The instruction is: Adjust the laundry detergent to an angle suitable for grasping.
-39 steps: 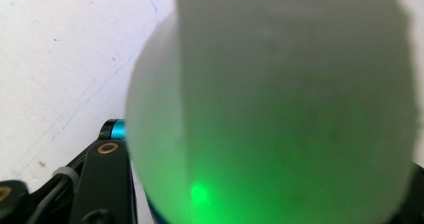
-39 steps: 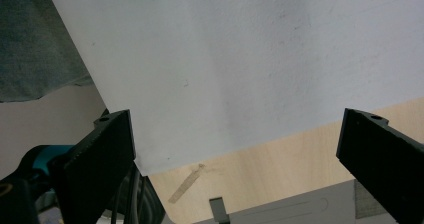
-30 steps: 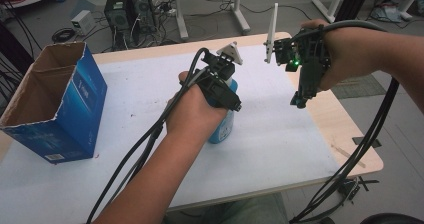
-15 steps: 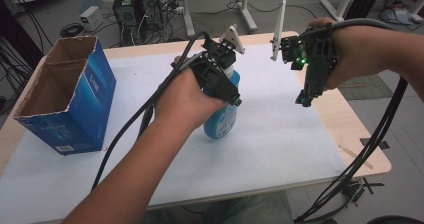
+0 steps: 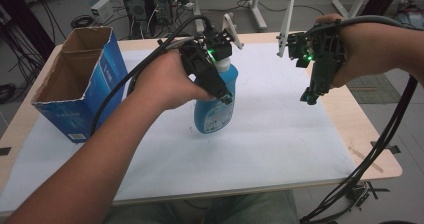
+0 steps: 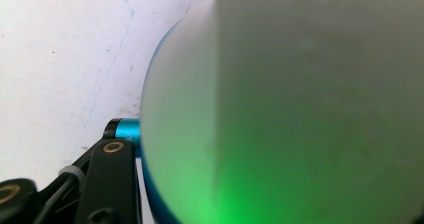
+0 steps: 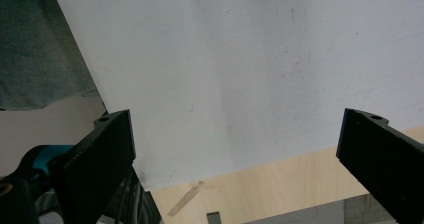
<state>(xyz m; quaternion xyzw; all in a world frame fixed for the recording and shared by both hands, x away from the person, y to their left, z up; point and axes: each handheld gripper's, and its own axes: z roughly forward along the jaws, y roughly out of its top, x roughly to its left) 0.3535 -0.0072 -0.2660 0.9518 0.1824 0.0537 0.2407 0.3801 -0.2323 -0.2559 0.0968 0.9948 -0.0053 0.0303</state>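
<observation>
Near the desk [image 5: 280,134] centre, on the white sheet, the blue bottle [image 5: 216,104] stands upright, long axis vertical, white cap uppermost. Left claw [image 5: 220,86] comes down from above, clamped on the bottle's neck, wrist bent over it. Right claw [image 5: 311,95] hangs over the desk's right side, pointing down, jaws wide apart, nothing between them. Left gripper view: white cap [image 6: 300,94] blurred, green-lit, against the lens. High view: cardboard box [image 5: 80,84] at left.
</observation>
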